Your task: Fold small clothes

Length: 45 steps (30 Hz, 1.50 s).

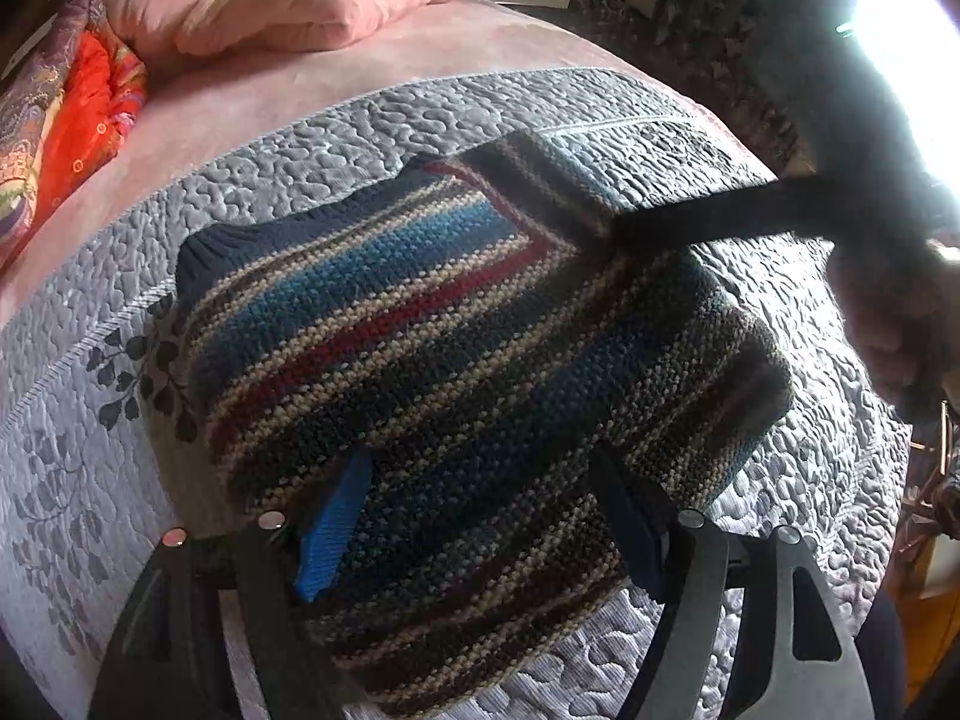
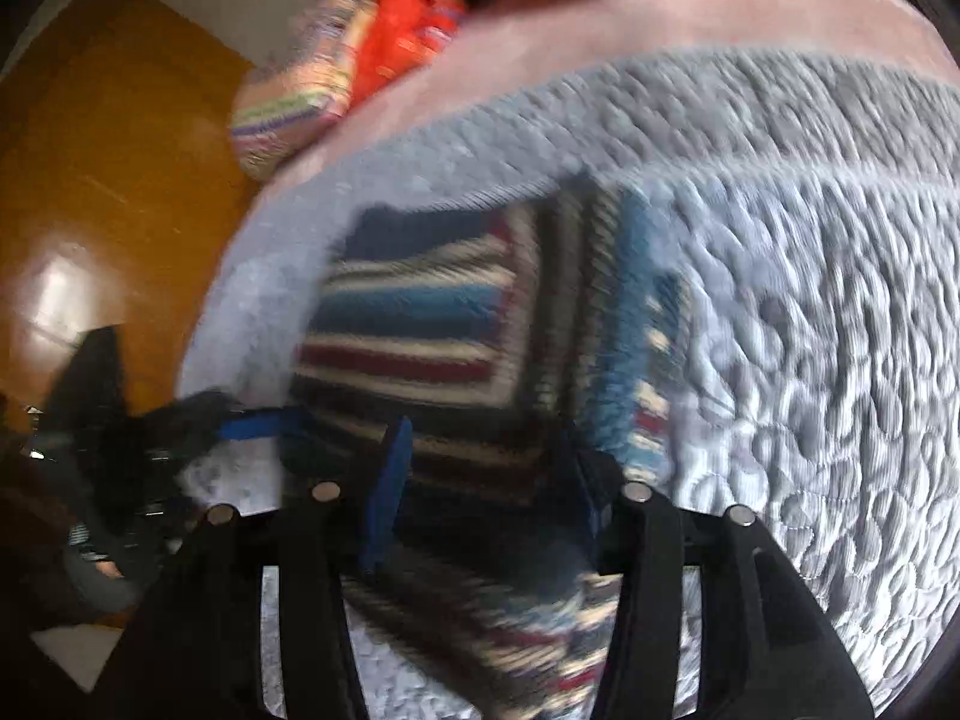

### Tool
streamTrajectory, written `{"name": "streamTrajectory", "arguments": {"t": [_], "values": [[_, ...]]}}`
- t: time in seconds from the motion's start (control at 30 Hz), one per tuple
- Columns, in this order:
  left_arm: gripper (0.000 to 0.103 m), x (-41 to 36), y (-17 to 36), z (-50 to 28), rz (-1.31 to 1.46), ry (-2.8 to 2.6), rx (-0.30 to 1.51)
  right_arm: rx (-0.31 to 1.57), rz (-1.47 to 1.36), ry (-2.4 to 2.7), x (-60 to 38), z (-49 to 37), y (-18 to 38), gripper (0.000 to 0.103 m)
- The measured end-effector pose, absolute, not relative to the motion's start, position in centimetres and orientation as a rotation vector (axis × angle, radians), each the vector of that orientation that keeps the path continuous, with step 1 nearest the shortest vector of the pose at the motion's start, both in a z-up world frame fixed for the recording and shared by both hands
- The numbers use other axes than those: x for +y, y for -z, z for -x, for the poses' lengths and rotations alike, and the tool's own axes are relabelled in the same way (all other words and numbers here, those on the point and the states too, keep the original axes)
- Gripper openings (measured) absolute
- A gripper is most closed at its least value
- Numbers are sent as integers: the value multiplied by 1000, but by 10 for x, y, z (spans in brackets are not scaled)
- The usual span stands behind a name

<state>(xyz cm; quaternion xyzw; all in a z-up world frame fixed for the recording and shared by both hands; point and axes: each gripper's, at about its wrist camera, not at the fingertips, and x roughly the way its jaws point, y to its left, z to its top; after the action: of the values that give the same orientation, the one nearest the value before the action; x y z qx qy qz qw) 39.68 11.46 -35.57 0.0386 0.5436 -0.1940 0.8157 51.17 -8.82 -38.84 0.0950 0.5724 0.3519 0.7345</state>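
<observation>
While both pairs of tongs hang over the striped sweater (image 1: pixel 456 348), neither has hold of it. The left tongs (image 1: pixel 480 516) are spread wide, their blue pads to either side of the near edge of the knit, pinching nothing. The right tongs (image 2: pixel 486 480) are spread too, open above the wool at their tips; that view is blurred, so I cannot say whether they touch it.

Just ahead of the left tongs the sweater lies as a thick bundle, one sleeve already turned in across the body on the far right. It looks partly folded, and I would guess one more fold and some smoothing remain.

Under it is a grey quilt (image 1: pixel 90 480) with a pebbled stitch and leaf print, spread over a pink bedcover (image 1: pixel 288 90). Further beyond the tongs lie a pink pillow (image 1: pixel 288 0) and a bright red and patterned blanket (image 1: pixel 90 120). Left of the right tongs, a glossy wooden floor (image 2: pixel 90 180) shows.
</observation>
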Motion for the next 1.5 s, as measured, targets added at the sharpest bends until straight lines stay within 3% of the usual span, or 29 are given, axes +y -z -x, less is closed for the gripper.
{"name": "streamTrajectory", "arguments": {"t": [0.13,0.23,0.33,0.4,0.6,0.67,0.7,0.73,0.77,0.83,0.87,1.0,1.1,1.2,1.37,1.47,1.5], "values": [[76,119,362,-399,-59,436,1162,1269,-246,-751,-107,-517,413,12],[76,131,349,-399,57,521,1146,1292,-336,-757,-116,-519,419,12],[76,159,326,-405,240,609,1085,1254,-376,-788,-117,-523,394,31],[76,173,322,-412,303,625,1081,1204,-413,-772,-118,-534,378,37],[76,204,351,-444,533,656,1187,1293,-472,-798,-105,-575,402,35],[76,208,368,-449,574,638,1222,1323,-420,-775,-105,-578,417,20],[76,209,374,-449,586,641,1230,1324,-409,-766,-107,-579,421,5],[76,209,381,-452,596,635,1235,1328,-425,-762,-112,-581,424,4],[76,209,383,-453,605,634,1235,1323,-461,-758,-120,-579,420,6],[76,208,382,-453,616,627,1233,1279,-500,-769,-132,-567,403,24],[76,208,380,-452,626,633,1224,1252,-524,-830,-135,-552,391,26],[76,211,376,-451,669,666,1187,1294,-462,-961,-132,-501,392,26],[75,211,388,-453,679,651,1217,1305,-368,-903,-134,-481,417,9],[75,205,387,-453,635,653,1219,1297,-484,-898,-145,-478,423,9],[76,214,374,-451,698,659,1204,1224,-517,-928,-155,-458,387,26],[77,214,377,-444,692,656,1224,1292,-514,-910,-156,-450,408,24],[77,213,382,-442,684,646,1238,1313,-503,-877,-154,-454,419,19]]}}
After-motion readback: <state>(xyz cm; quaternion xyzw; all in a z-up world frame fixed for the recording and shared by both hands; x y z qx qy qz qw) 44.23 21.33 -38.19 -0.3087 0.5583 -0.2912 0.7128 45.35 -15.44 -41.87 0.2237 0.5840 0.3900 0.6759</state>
